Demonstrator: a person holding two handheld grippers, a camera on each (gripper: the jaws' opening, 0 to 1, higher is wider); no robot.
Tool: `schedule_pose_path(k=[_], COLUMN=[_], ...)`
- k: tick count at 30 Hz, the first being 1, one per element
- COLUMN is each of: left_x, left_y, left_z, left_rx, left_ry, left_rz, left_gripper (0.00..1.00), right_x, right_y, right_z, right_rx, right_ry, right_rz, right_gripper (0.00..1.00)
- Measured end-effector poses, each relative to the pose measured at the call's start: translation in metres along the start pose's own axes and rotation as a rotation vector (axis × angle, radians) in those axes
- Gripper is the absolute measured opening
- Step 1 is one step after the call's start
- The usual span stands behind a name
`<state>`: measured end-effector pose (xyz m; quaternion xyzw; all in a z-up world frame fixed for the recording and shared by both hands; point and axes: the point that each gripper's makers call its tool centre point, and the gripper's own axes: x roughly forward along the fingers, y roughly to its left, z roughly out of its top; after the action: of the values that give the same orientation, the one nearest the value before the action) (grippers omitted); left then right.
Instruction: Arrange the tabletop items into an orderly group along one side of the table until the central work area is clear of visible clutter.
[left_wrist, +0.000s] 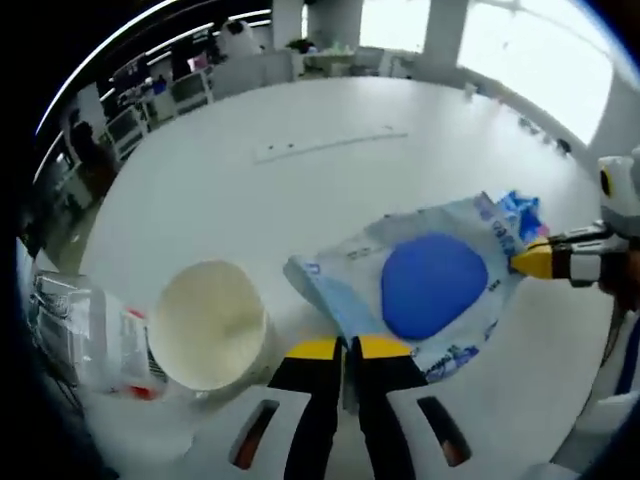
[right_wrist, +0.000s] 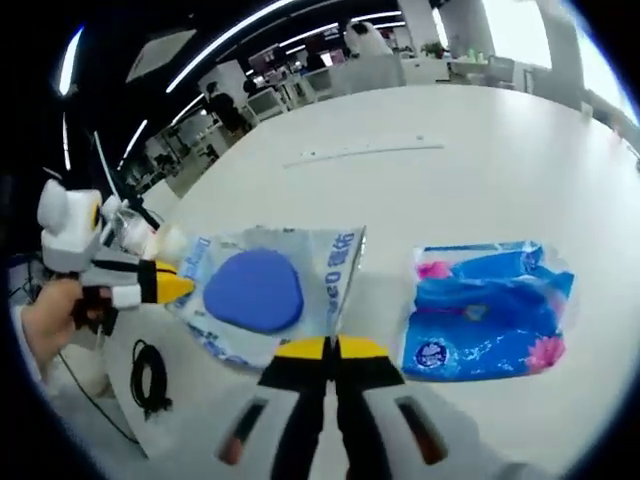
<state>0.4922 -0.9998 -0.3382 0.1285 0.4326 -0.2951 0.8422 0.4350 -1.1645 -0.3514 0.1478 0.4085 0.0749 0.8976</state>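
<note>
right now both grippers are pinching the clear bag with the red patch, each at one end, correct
Not quite: the patch is blue, not red. The left gripper view shows the clear bag pinched at opposite ends by the left gripper and the right gripper.

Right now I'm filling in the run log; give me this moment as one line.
left claw: shut on clear packet | right claw: shut on packet's opposite edge | blue tissue pack: beside it, on table | cream bowl: untouched

Right gripper (right_wrist: 335, 347) and left gripper (right_wrist: 180, 287) pinch the blue-centred packet (right_wrist: 262, 288).
</note>
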Motion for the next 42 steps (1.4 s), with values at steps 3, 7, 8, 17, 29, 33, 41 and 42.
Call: schedule_pose_path(k=[3,7,8,17,29,33,41,42], left_x=[0.004,0.008,0.01,0.012,0.002,-0.005,-0.006,-0.005], left_y=[0.002,0.003,0.003,0.003,0.005,0.0,-0.016,-0.017], left_z=[-0.001,-0.006,-0.009,-0.013,0.002,0.005,-0.004,-0.007], left_rx=[-0.007,-0.009,-0.008,-0.011,0.032,0.028,0.068,0.096], left_ry=[0.004,0.017,0.025,0.028,-0.045,-0.068,-0.077,-0.064], left_rz=[0.008,0.014,0.017,0.03,0.073,0.058,-0.025,-0.016], left_gripper=[0.0,0.01,0.01,0.01,0.18,0.23,0.44,0.45], right_x=[0.003,0.007,0.008,0.009,-0.008,-0.023,-0.063,-0.069], right_y=[-0.001,-0.003,-0.004,-0.007,0.001,0.007,0.023,0.026], right_z=[-0.001,-0.001,-0.002,-0.006,0.022,0.037,0.035,0.033], right_rx=[0.003,-0.009,-0.007,-0.02,-0.077,-0.134,-0.03,-0.008], right_ry=[0.009,0.02,0.024,0.026,-0.1,-0.164,-0.266,-0.278], right_rz=[-0.002,-0.001,0.001,-0.001,-0.014,-0.014,0.08,0.096], right_gripper=[0.0,0.0,0.0,0.01,0.16,0.23,0.3,0.32])
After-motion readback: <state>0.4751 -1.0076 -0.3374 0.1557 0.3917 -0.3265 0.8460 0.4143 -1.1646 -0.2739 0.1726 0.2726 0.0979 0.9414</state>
